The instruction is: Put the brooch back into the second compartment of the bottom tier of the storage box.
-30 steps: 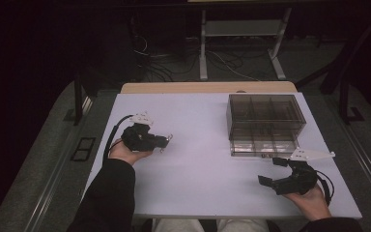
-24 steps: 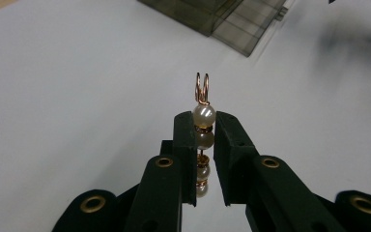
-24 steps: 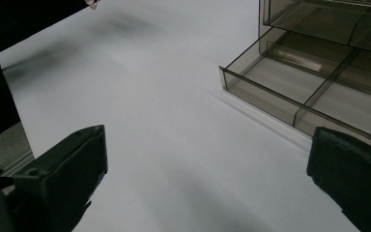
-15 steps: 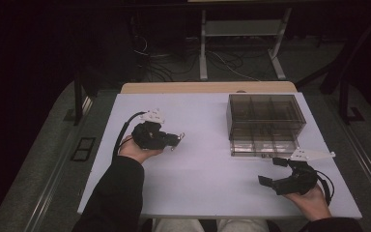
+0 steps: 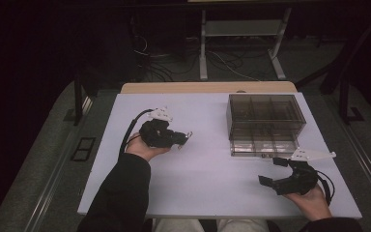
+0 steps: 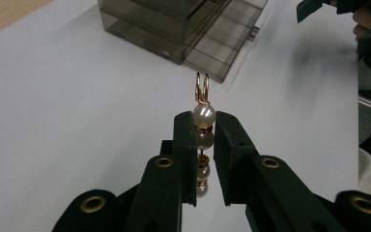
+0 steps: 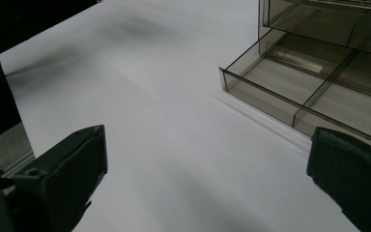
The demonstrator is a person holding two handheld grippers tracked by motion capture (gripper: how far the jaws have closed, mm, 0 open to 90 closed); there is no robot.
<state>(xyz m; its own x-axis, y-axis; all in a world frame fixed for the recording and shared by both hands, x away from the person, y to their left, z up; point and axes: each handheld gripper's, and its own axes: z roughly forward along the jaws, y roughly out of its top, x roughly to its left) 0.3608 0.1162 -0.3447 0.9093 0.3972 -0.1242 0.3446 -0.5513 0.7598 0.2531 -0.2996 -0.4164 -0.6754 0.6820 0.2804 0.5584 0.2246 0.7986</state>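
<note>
Left hand-held gripper [image 6: 204, 133] clamped on pearl-bead earring [image 6: 203, 126], raised over white bench [image 5: 212, 193] | right hand-held gripper [image 5: 274, 173] spread wide, nothing held, near smoky drawer box [image 5: 263, 123], bottom drawer pulled out

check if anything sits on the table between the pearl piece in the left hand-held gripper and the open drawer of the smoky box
Nothing visible does. The left hand-held gripper is shut on the pearl piece, and bare white table lies between it and the open drawer of the smoky box. The right hand-held gripper, jaws open, sits nearer the person than the drawer, off that line.
</note>
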